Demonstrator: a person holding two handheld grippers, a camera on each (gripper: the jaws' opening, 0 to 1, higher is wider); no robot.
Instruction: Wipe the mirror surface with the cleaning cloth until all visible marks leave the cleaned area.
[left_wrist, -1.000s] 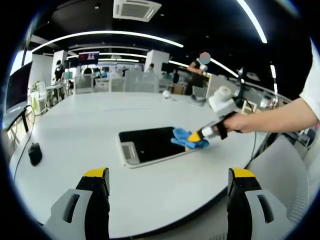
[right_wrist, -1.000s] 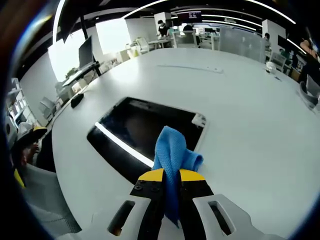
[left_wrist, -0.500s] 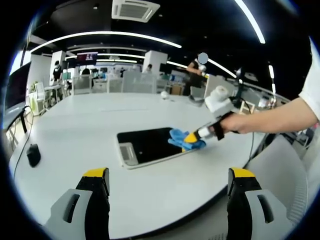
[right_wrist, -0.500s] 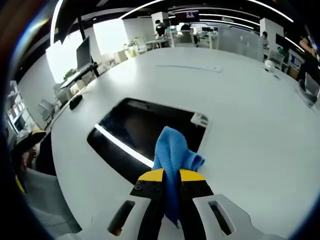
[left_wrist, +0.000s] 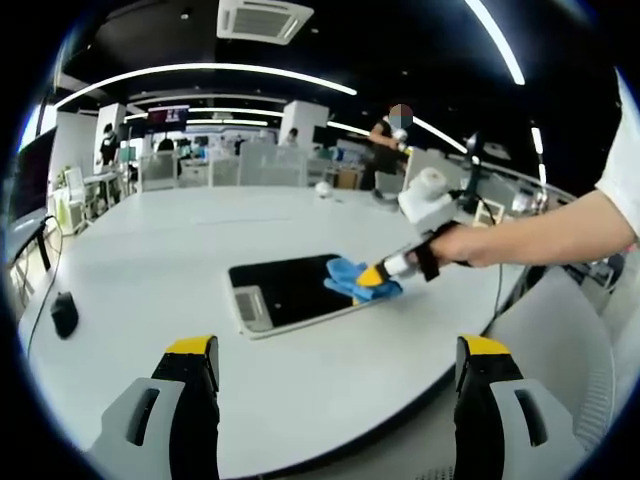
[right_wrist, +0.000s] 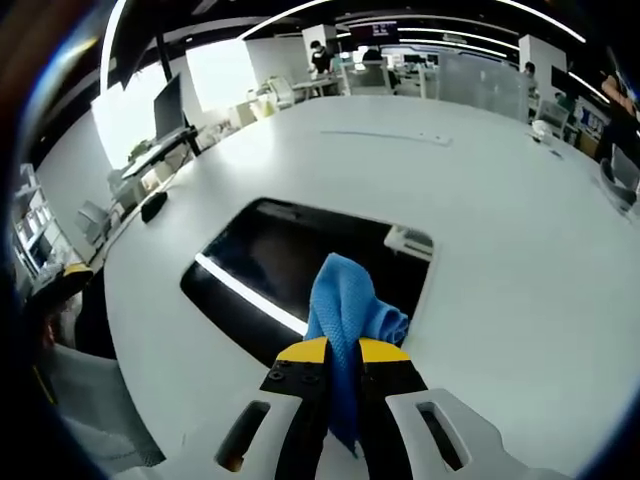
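1. Mirror (left_wrist: 292, 290), dark-faced with a pale frame, is seen lying flat on the white table (left_wrist: 150, 260); in the right gripper view the mirror (right_wrist: 270, 265) is crossed by a bright reflected strip of light.
2. A blue cleaning cloth (right_wrist: 345, 305) is clamped between the jaws of the right gripper (right_wrist: 343, 352), which are drawn narrow around the bunched fabric.
3. In the right gripper view the free end of the cloth is pressed onto the mirror near the edge closest to the camera.
4. In the left gripper view the right gripper (left_wrist: 372, 277) is seen entering from the right, held by a hand (left_wrist: 455, 245), with the cloth (left_wrist: 345, 277) touching the mirror's right end.
5. The left gripper (left_wrist: 335, 350) is held well apart from the mirror, above the near table edge; its yellow-tipped jaws are spread wide and nothing is held between them.
6. A small white patch (left_wrist: 249, 303) is seen at the mirror's left end in the left gripper view.
7. A dark computer mouse (left_wrist: 64, 314) is seen on the table, well to the left of the mirror.
8. Desks, chairs and ceiling light strips are seen in the background, with people too distant to be made out clearly.
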